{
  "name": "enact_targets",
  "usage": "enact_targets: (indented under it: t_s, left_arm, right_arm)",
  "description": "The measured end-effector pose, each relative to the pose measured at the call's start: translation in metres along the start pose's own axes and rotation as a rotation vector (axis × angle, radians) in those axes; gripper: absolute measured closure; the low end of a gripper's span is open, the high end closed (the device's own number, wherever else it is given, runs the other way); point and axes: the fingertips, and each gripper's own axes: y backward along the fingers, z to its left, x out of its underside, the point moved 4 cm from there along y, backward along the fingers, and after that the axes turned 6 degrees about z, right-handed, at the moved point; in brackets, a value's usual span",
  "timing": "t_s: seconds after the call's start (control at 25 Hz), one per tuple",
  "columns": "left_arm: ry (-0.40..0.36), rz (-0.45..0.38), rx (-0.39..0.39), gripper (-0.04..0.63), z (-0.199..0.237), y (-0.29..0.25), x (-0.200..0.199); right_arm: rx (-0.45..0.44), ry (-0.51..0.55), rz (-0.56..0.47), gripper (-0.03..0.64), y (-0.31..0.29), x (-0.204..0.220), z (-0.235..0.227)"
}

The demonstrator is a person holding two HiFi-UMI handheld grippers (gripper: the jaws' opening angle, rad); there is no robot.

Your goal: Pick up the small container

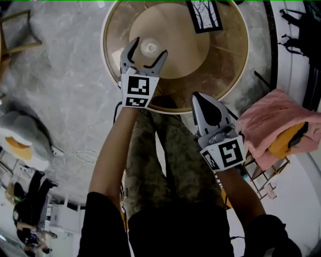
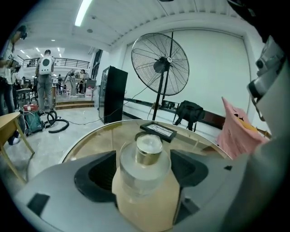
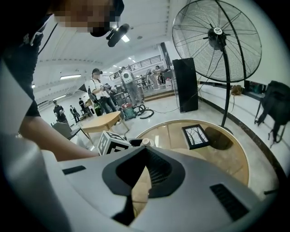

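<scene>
"Where does the head camera sit?"

"High above, looking steeply down over both arms onto the round table [image 1: 220, 55], with the left gripper [image 1: 149, 46] and the right gripper [image 1: 198, 96] below it."

"And the other two?"

"Each rides behind its own jaws and looks out along them, low and close over the tabletop. The right one catches the left gripper's marker cube [image 3: 111, 144] beside its tips. All three share the framed picture [image 2: 157, 130], beyond the jaws."

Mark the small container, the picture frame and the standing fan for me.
small container [image 2: 145, 174]: left gripper view, clear glass body.
picture frame [image 1: 204, 15]: head view, printed picture inside the frame.
standing fan [image 2: 159, 65]: left gripper view, central hub of the head.
</scene>
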Motion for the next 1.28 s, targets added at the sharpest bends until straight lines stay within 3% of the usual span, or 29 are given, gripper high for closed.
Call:
enact_targets:
  t_s: [0.76, 1.12, 1.28]
  left_arm:
    - [-0.025, 0.011, 0.037, 0.23, 0.005, -0.023, 0.003]
    - [0.029, 0.035, 0.029, 0.23, 0.009, -0.009, 0.003]
    - [0.003, 0.029, 0.031, 0.231, 0.003, 0.012, -0.009]
  right_arm:
    - [0.057, -0.065, -0.01, 0.601, -0.005, 0.005, -0.022]
    - [0.1, -0.06, -0.027, 0.601, -0.005, 0.008, -0.018]
    - [0.123, -0.066, -0.028, 0.601, 0.006, 0.011, -0.022]
